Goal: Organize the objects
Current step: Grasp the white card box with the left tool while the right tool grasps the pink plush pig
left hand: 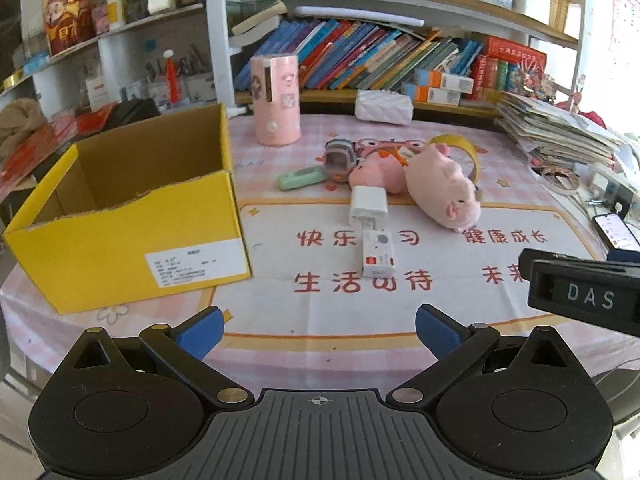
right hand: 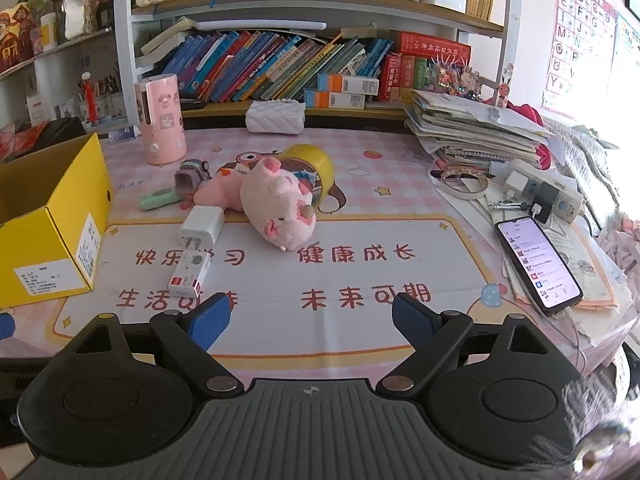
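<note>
My left hand-held gripper (left hand: 318, 328) hangs released over the near edge of the table (left hand: 320, 320), its blue fingers (left hand: 202, 330) spread wide with nothing between them. My right hand-held gripper (right hand: 312, 320) is likewise released and empty, jaws standing wide above the printed mat (right hand: 360, 280). Just ahead of its left finger lies a small white carton (right hand: 189, 274), and touching the carton's far end is a white charger plug (right hand: 202, 226). Off to the left of both grippers sits the open yellow cardboard box (left hand: 132, 236), which looks empty as far as I can see inside. Further ahead, slightly right of the plug, a pink plush pig (right hand: 280, 208) lies on its side, resting against a yellow tape roll (right hand: 316, 164) behind it. A second pink plush (right hand: 218, 196) lies left of the pig, with a mint green case (right hand: 160, 200) and a small grey toy (right hand: 190, 178) beside it. Beyond stands a pink cylindrical holder (right hand: 162, 124). To my right, a lit phone (right hand: 538, 264) lies on papers.
</note>
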Demonstrator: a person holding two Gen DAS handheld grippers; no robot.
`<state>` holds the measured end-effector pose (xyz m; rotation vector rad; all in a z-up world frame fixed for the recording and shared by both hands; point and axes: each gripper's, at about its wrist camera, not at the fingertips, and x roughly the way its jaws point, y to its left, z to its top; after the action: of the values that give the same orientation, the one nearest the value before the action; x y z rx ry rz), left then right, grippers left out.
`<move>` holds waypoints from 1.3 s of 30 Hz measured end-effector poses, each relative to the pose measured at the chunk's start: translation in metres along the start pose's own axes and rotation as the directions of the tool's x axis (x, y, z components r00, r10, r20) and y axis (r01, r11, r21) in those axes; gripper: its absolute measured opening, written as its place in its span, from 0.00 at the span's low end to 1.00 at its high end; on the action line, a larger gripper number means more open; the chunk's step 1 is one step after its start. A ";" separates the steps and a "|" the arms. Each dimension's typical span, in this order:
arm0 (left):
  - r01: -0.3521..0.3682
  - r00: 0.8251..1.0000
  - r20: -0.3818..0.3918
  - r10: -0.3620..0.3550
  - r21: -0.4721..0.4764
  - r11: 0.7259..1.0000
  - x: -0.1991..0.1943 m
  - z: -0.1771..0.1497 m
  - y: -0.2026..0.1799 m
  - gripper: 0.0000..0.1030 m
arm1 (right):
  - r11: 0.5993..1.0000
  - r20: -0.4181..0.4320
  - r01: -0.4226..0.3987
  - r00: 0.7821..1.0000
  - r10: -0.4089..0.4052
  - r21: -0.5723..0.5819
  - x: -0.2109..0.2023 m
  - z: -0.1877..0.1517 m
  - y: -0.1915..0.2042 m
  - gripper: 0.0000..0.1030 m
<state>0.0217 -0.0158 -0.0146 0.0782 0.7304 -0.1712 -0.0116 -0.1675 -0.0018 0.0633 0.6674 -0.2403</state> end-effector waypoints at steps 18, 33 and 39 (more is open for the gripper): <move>0.012 0.999 -0.052 -0.010 0.031 0.999 0.048 0.026 -0.025 0.97 | 1.000 0.002 -0.022 1.000 0.022 -0.004 0.035 0.028 -0.015 0.86; 0.043 0.991 -0.126 -0.039 0.027 0.999 0.118 0.044 -0.047 0.48 | 0.972 -0.030 -0.146 0.989 0.143 -0.184 0.124 0.077 -0.007 0.67; 0.022 0.988 -0.156 -0.018 0.027 0.999 0.139 0.044 -0.054 0.43 | 0.939 -0.080 -0.212 0.977 0.197 -0.270 0.158 0.086 0.007 0.66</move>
<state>0.1425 -0.0921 -0.0751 0.1124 0.8848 -0.1960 0.1619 -0.2036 -0.0328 -0.1304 0.7348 0.0574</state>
